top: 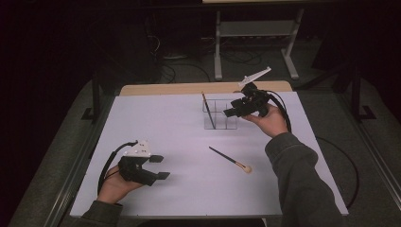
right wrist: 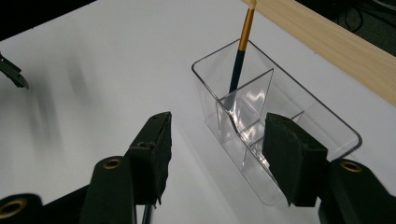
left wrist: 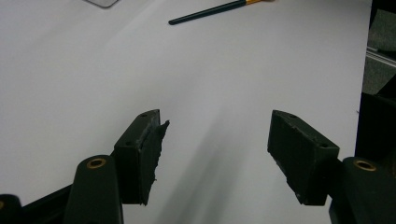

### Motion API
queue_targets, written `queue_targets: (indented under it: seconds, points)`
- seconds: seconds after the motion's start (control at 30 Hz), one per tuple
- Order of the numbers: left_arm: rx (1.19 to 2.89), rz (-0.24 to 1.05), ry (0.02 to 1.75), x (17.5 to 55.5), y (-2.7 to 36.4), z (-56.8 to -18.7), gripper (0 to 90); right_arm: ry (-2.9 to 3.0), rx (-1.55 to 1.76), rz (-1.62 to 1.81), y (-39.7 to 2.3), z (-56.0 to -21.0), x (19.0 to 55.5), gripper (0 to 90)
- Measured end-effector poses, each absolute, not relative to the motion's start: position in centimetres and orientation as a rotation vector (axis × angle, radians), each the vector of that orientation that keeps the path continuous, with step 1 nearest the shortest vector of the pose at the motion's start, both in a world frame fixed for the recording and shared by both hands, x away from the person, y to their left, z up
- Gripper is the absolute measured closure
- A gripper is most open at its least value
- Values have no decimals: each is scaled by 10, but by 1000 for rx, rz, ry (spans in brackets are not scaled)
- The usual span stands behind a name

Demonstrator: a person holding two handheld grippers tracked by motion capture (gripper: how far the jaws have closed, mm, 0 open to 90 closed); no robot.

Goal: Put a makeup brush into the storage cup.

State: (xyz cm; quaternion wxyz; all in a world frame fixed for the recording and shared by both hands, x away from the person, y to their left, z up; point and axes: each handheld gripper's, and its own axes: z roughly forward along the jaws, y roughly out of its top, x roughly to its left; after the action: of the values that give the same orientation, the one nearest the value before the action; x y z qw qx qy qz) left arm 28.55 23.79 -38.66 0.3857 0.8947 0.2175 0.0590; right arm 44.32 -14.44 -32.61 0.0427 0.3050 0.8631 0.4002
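Note:
A clear plastic organizer [top: 226, 124] [right wrist: 205, 77] with several compartments stands at the back middle of the white table. A dark-handled brush [top: 208, 109] [right wrist: 243, 44] stands tilted in its end compartment. My right gripper [top: 231, 111] [right wrist: 217, 126] hovers at the organizer's right end, open, with nothing between its pads. A second brush [top: 230, 160] [left wrist: 210, 10] lies flat on the table in front of the organizer, bristles to the right. My left gripper [top: 160, 167] [left wrist: 217, 121] rests low at the front left, open and empty, over bare table.
The white tabletop [top: 165, 127] ends in a wooden strip [top: 189, 88] at the back. Beyond it stands a grey desk frame [top: 255, 42] with cables on the dark floor. A cable [top: 345, 165] loops off the table's right side.

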Motion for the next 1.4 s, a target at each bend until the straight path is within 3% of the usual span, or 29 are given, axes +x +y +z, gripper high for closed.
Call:
queue_targets:
  seconds: [1.4]
  points:
    - [2273, 150, 561, 284, 235, -387, 314, 2663, 912, 1137, -153, -327, 405, 334]
